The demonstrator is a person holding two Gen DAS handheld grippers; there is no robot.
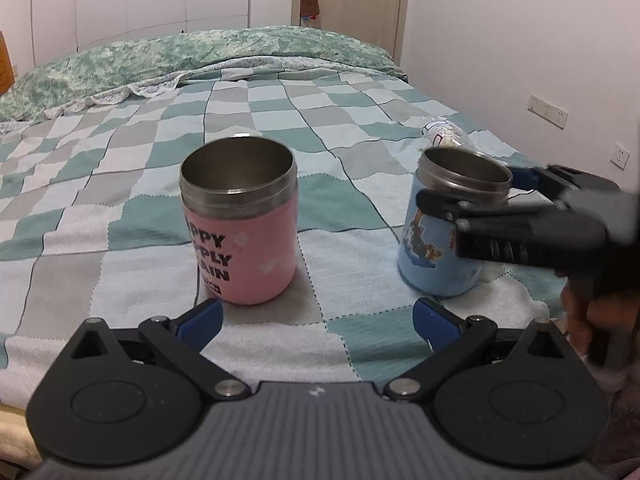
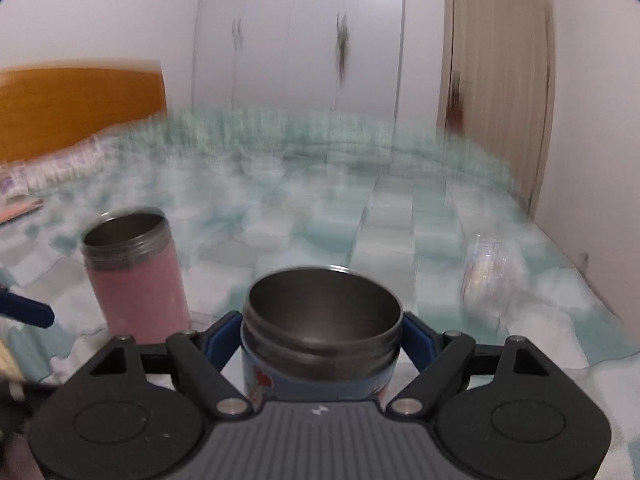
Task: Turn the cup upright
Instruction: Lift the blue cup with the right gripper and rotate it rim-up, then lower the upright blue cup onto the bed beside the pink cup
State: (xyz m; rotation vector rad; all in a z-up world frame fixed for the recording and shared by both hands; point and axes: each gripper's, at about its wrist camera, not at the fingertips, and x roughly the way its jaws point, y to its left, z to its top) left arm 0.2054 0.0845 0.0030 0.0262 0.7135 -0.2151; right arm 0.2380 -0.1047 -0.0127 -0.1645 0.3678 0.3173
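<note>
A pink steel cup point(image 1: 240, 224) stands upright on the checked bedspread; it also shows in the right wrist view point(image 2: 136, 276). A blue steel cup point(image 1: 444, 224) stands nearly upright to its right, mouth up. My right gripper point(image 2: 320, 340) is shut on the blue cup point(image 2: 320, 328) just below its rim, and it shows from the side in the left wrist view point(image 1: 472, 196). My left gripper point(image 1: 316, 320) is open and empty, just in front of the pink cup.
A clear plastic cup point(image 1: 444, 130) lies on the bed behind the blue cup, also in the right wrist view point(image 2: 488, 272). A green quilt point(image 1: 200, 56) is heaped at the far side. A white wall point(image 1: 520, 40) runs along the right.
</note>
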